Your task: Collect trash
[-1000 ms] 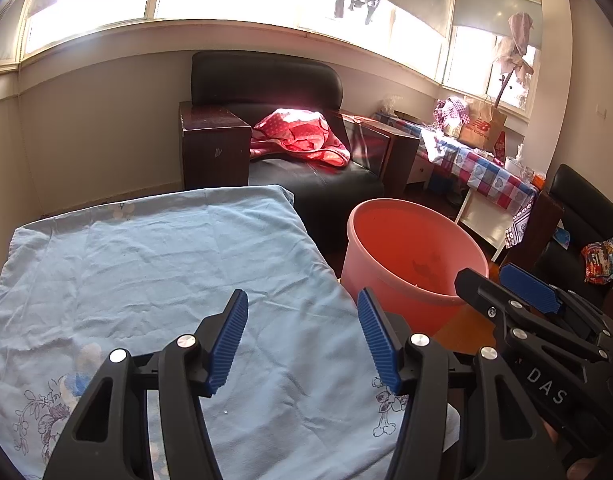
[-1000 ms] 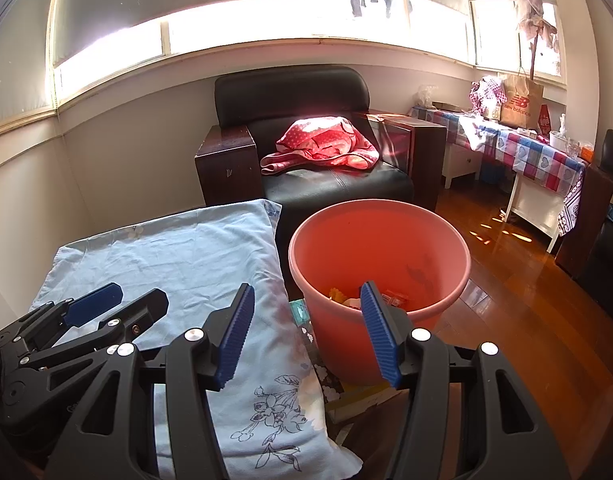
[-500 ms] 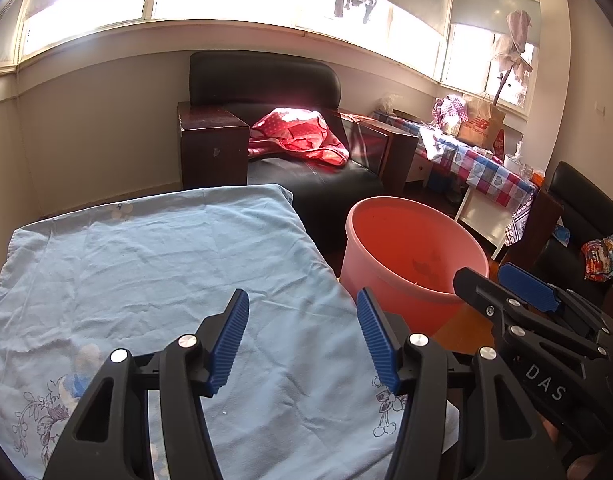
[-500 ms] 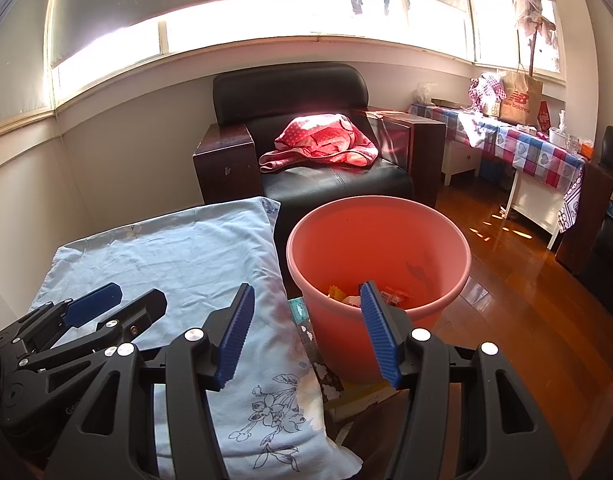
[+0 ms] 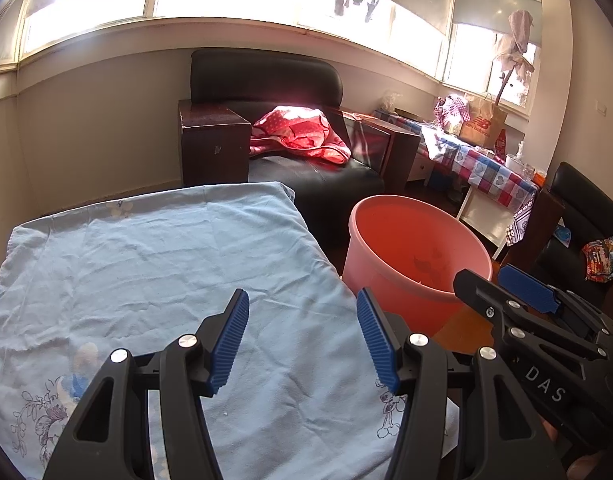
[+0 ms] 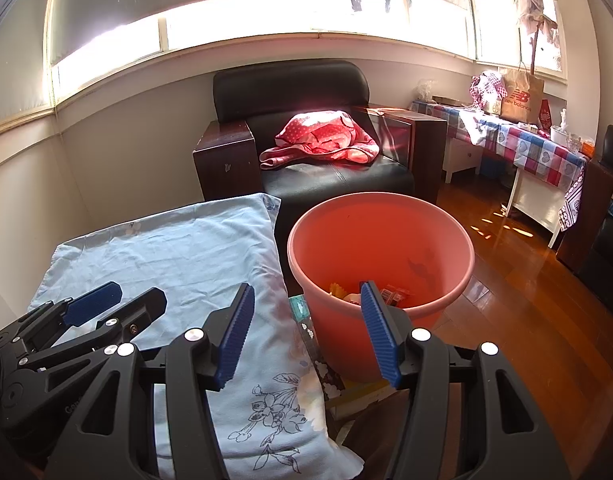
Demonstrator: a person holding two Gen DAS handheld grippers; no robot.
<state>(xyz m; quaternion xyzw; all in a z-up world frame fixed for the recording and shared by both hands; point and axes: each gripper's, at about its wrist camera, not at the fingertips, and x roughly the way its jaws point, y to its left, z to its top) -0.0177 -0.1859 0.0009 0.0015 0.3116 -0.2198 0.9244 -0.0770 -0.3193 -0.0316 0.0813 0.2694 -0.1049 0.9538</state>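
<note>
An orange plastic bucket stands on the floor right of the table and shows in the left wrist view too. Several pieces of trash lie at its bottom. My left gripper is open and empty above the light blue cloth. My right gripper is open and empty, held over the gap between the cloth and the bucket's near rim. Each gripper shows in the other's view, the right one and the left one.
A black armchair with a red polka-dot cloth stands behind the bucket. A table with a checked cover is at the right. Wooden floor lies right of the bucket. Printed wrappers lie between cloth and bucket.
Both grippers have drifted very slightly; the scene sits a little lower and to the left. Both stay open and empty.
</note>
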